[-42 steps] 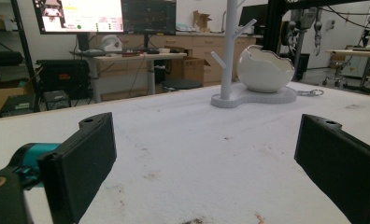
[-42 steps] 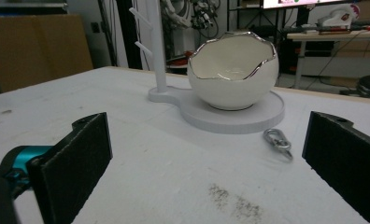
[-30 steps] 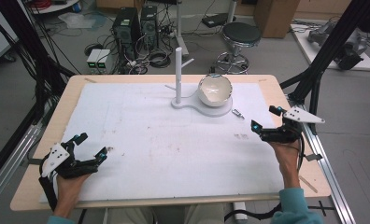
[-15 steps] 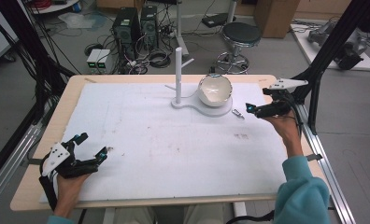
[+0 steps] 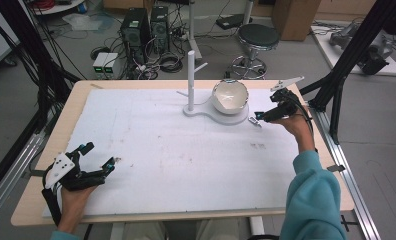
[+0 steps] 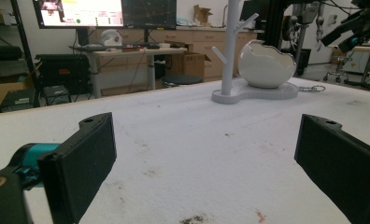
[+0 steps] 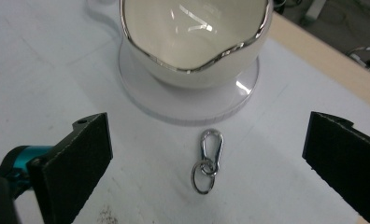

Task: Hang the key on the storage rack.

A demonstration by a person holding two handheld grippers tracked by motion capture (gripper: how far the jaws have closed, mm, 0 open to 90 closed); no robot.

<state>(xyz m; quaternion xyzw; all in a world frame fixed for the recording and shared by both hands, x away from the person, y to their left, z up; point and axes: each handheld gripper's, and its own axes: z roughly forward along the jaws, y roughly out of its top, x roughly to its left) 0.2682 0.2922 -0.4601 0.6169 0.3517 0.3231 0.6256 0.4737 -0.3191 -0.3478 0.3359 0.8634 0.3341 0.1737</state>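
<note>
Right gripper (image 5: 258, 118) stretched far forward on an extended arm, jaws wide apart, poised over a small metal clip (image 7: 208, 160) lying flat on the desk (image 5: 186, 160) just beside the white stand (image 5: 221, 116) carrying the bowl (image 5: 230, 96). Left gripper (image 5: 98, 161) low at the near left corner, jaws apart, holding nothing, wrist resting near the edge.

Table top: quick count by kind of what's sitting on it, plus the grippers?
Keyring carabiner: 1
White egg-shaped bowl: 1
White stand with branched post: 1
Grippers: 2, left gripper and right gripper, both with jaws apart
Total: 5
</note>
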